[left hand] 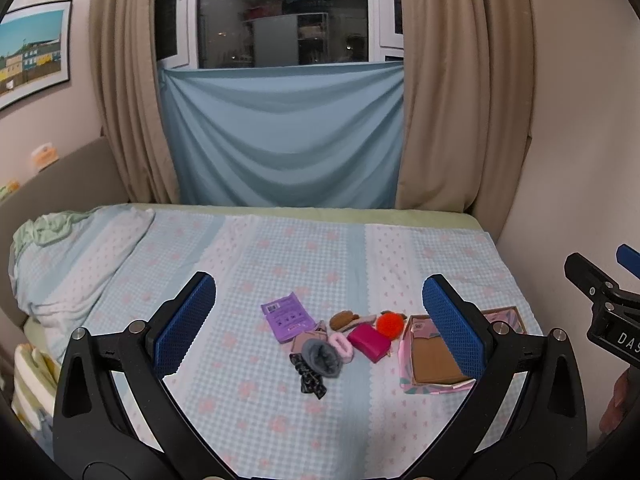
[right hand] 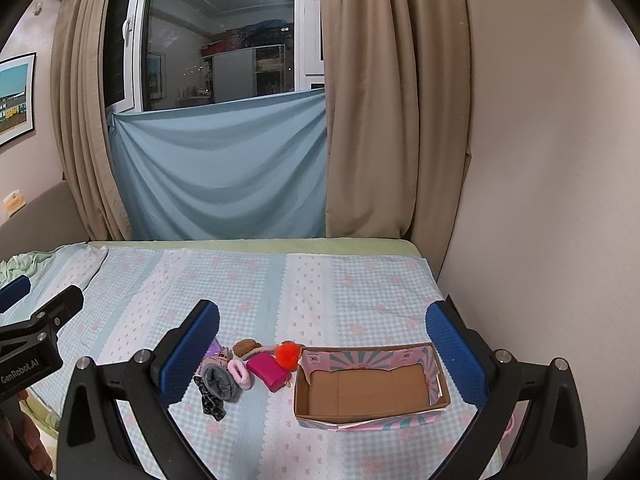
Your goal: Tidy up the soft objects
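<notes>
A heap of small soft things lies on the bed: a purple packet [left hand: 286, 316], a grey knit piece [left hand: 323, 358] [right hand: 220, 382], a black scrunchie [left hand: 310, 378] [right hand: 210, 400], a pink scrunchie [left hand: 343, 346] [right hand: 239, 372], a magenta pouch [left hand: 369, 342] [right hand: 267, 370], an orange pom-pom [left hand: 389, 325] [right hand: 288, 354] and a brown plush piece [left hand: 344, 319] [right hand: 246, 346]. An open, empty cardboard box [left hand: 436, 360] [right hand: 368, 390] sits to their right. My left gripper [left hand: 320, 320] is open above the heap. My right gripper [right hand: 324, 352] is open above the box's left end.
The bed [right hand: 320, 280] has a blue checked cover. A pillow [left hand: 72, 256] lies at the left. Curtains [right hand: 392, 100] and a blue cloth [left hand: 280, 132] hang behind it. A wall [right hand: 540, 200] borders the right side.
</notes>
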Action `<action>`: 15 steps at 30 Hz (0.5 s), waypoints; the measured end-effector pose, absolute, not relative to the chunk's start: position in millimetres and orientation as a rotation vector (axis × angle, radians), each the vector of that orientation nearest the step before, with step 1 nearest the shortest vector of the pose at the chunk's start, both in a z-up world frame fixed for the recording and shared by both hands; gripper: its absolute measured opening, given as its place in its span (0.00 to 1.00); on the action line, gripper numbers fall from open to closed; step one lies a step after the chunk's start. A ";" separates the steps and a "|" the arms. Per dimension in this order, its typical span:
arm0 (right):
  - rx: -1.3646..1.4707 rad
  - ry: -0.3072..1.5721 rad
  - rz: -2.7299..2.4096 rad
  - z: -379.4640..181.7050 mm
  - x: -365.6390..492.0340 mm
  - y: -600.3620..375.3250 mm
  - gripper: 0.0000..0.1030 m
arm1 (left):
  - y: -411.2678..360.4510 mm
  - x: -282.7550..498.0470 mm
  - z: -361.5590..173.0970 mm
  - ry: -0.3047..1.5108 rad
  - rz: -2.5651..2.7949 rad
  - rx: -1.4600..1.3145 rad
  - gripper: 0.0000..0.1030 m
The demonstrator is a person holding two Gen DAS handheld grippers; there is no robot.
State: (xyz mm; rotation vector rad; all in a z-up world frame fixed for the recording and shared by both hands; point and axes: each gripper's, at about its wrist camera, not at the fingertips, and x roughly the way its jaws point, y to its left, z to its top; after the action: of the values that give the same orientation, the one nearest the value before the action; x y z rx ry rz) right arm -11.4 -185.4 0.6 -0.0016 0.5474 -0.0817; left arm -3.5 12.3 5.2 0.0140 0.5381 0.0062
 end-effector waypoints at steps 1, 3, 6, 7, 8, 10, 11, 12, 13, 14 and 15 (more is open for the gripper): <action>-0.001 0.548 -0.082 -0.1 -11.7 -185.9 1.00 | 12.2 -3.9 4.5 0.538 0.008 0.014 1.00; -0.002 0.547 -0.083 -0.7 -11.9 -185.6 1.00 | 12.8 -4.2 3.9 0.537 0.007 0.014 1.00; -0.002 0.548 -0.085 -0.9 -12.7 -185.9 1.00 | 11.9 -3.0 3.6 0.540 0.006 0.017 1.00; -0.001 0.550 -0.086 -1.2 -12.8 -186.0 1.00 | 11.6 -2.6 3.6 0.540 0.005 0.017 1.00; -0.001 0.551 -0.088 -1.6 -12.8 -185.1 1.00 | 11.7 -2.4 3.7 0.540 0.004 0.017 1.00; -0.001 0.552 -0.090 -1.0 -13.3 -185.0 1.00 | 9.8 -1.6 2.9 0.542 0.003 0.017 1.00; -0.002 0.551 -0.091 -1.1 -13.8 -183.7 1.00 | 8.8 -1.1 2.7 0.543 0.002 0.017 1.00; -0.002 0.552 -0.091 -0.9 -14.0 -183.9 1.00 | 8.5 -1.3 2.7 0.543 0.001 0.018 1.00; -0.001 0.551 -0.090 -1.1 -13.8 -184.0 1.00 | 8.1 -1.0 2.4 0.543 0.001 0.019 1.00; 0.000 0.551 -0.091 -0.9 -13.6 -183.9 1.00 | 8.6 -0.9 2.7 0.543 0.001 0.017 1.00; 0.001 0.551 -0.090 -0.5 -13.9 -184.1 1.00 | 8.3 -0.7 2.9 0.543 0.002 0.017 1.00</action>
State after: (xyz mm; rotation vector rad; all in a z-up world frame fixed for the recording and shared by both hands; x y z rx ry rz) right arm -13.9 -184.1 -0.5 0.0007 0.5515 -0.0904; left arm -0.7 8.3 2.9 0.0170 0.5431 0.0017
